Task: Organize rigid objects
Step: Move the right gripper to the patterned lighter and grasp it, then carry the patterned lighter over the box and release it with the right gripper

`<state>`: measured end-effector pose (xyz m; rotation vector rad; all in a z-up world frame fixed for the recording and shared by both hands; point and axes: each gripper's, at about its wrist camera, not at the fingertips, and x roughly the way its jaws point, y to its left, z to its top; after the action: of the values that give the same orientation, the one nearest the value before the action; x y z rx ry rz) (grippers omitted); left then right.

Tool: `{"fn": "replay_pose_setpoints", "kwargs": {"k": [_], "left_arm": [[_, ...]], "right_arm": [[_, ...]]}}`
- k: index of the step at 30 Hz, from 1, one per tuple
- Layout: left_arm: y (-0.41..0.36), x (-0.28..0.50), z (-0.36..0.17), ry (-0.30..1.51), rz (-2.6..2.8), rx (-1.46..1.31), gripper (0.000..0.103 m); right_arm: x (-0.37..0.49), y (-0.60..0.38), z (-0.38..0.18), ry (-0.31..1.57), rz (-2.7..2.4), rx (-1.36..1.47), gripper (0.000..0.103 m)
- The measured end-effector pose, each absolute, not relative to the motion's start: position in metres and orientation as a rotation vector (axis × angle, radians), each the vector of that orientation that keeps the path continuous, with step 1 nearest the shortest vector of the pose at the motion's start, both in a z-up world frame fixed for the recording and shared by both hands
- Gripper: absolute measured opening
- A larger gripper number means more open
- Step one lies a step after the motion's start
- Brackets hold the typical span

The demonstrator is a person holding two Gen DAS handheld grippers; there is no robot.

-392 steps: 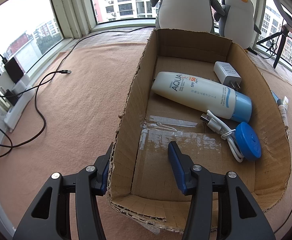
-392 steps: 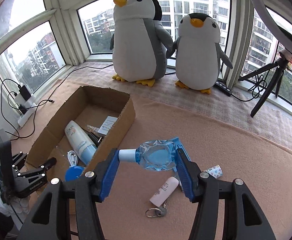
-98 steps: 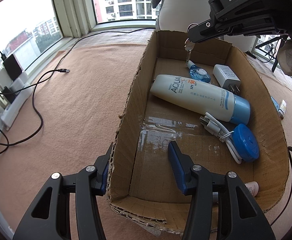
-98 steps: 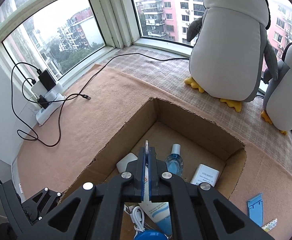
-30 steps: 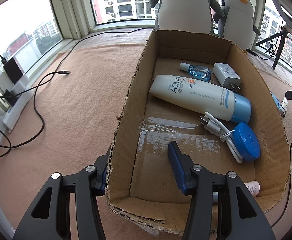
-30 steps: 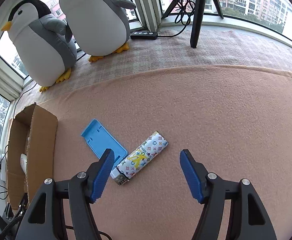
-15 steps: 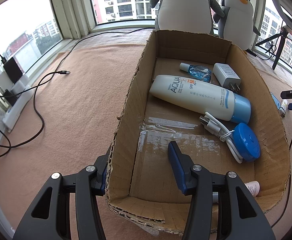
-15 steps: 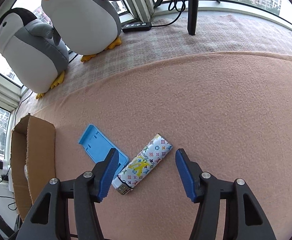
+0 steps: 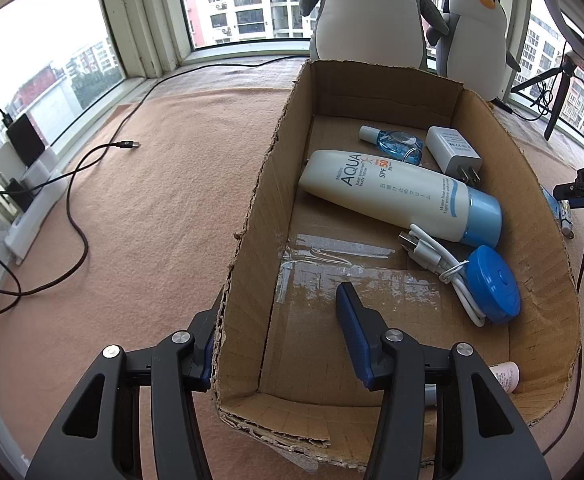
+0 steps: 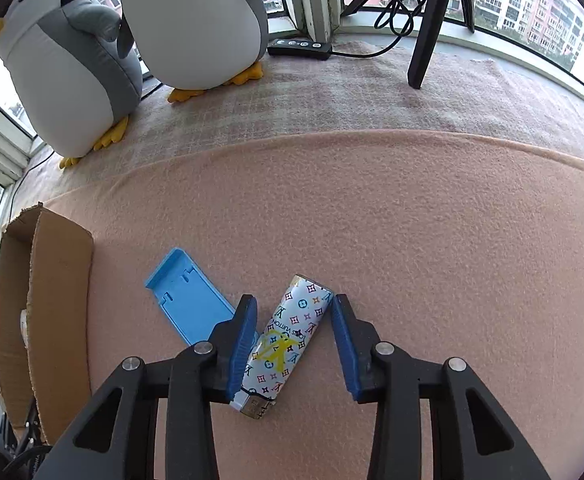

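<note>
A white lighter with a coloured monogram print [image 10: 288, 336] lies tilted on the pink felt, between the fingers of my right gripper [image 10: 292, 300]. Its jaws are closing; the left pad is at the lighter's side and a gap remains at the right pad. A blue phone stand [image 10: 188, 300] lies flat just left of it. My left gripper [image 9: 278, 304] stands open astride the left wall of the cardboard box [image 9: 260, 184]. Inside lie a sunscreen tube [image 9: 392, 196], a small blue bottle [image 9: 396, 142], a white charger [image 9: 452, 152], a white cable [image 9: 440, 256] and a blue round case [image 9: 492, 284].
Two plush penguins [image 10: 196, 20] stand at the window behind the felt. A tripod leg [image 10: 428, 28] and a black power strip [image 10: 300, 46] are at the back right. A black cable [image 9: 80, 184] trails over the felt left of the box [image 10: 52, 300].
The right gripper has come down over the lighter and its jaws have narrowed around it. The left gripper and the box have not moved.
</note>
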<state>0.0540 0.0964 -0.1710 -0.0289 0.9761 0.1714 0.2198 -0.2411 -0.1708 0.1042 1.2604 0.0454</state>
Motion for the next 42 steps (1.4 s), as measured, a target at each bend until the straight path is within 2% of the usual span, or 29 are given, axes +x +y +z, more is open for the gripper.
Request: {"fn": "replay_pose_setpoints", "kwargs": {"k": [9, 22, 27, 33, 42], "left_arm": [[0.096, 0.054, -0.171, 0.976, 0.172, -0.029, 0.050], [0.096, 0.054, -0.171, 0.976, 0.171, -0.028, 0.050], [0.096, 0.054, -0.171, 0.976, 0.171, -0.029, 0.050], [0.096, 0.054, -0.171, 0.976, 0.171, -0.028, 0.050], [0.096, 0.054, -0.171, 0.976, 0.171, -0.029, 0.050]], "right_arm": [[0.219, -0.237, -0.170, 1.268, 0.151, -0.098, 0.025], [0.182, -0.231, -0.164, 1.218, 0.119, -0.091, 0.025], [0.180, -0.232, -0.162, 1.218, 0.120, -0.078, 0.021], [0.173, -0.236, -0.160, 1.203, 0.114, -0.050, 0.021], [0.168, -0.220, -0.124, 1.125, 0.170, -0.033, 0.021]]}}
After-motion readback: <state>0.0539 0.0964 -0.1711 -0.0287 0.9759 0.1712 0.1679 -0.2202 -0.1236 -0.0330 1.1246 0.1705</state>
